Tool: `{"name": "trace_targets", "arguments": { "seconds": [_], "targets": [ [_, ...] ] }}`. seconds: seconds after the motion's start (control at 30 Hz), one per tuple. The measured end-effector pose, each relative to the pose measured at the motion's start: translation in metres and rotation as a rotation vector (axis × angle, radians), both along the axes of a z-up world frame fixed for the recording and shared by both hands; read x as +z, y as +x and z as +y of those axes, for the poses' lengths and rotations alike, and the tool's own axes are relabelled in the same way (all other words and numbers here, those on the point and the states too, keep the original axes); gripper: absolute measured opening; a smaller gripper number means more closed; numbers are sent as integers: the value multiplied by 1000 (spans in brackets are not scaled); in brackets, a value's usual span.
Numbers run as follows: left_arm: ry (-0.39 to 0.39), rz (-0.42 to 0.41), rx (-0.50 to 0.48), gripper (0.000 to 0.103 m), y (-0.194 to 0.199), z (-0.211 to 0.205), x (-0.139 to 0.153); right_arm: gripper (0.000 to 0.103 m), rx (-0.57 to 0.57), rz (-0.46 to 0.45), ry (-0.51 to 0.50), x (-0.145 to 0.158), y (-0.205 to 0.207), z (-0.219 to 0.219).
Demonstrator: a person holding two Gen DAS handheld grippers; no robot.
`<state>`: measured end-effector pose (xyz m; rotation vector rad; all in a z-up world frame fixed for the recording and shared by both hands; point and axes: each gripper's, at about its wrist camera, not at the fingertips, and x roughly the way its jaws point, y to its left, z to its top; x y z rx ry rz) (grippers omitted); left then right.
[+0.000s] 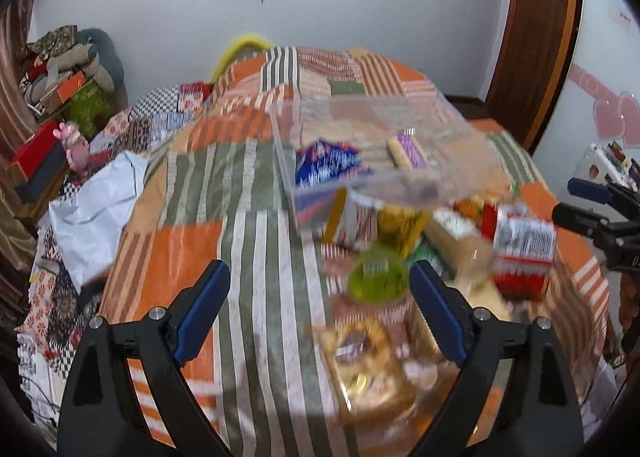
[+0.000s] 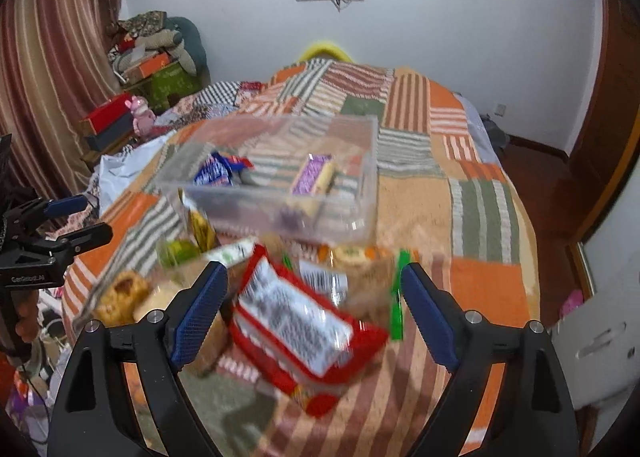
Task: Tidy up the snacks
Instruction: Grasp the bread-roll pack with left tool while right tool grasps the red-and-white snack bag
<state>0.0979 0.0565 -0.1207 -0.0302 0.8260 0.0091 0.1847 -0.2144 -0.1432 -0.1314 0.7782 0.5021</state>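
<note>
A clear plastic box (image 1: 472, 173) (image 2: 360, 161) stands on the patchwork bedspread. It holds a blue snack packet (image 1: 328, 167) (image 2: 214, 173) and a purple bar (image 1: 408, 149) (image 2: 314, 173). A pile of loose snacks lies in front of it. My left gripper (image 1: 320, 305) is open, its jaws wide apart above the spread beside a green round snack (image 1: 376, 277). My right gripper (image 2: 314, 305) is open, its jaws either side of a red and white packet (image 2: 296, 329) (image 1: 520, 249), not touching it. Both views are blurred.
A yellowish pastry packet (image 1: 360, 361) (image 2: 120, 297) lies at the pile's near left. A white bag (image 1: 96, 213) lies at the bed's left edge. Boxes and a pink toy (image 1: 76, 145) crowd the left side. A wooden door (image 1: 536, 37) stands at the right.
</note>
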Motion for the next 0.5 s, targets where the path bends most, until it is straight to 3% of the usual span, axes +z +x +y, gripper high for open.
{"name": "trace_targets", "arguments": {
  "seconds": [0.5],
  "targets": [
    [-37,125,-65,92,-9,-11,-47,89,-44,168,30,-50,-1,-11]
  ]
}}
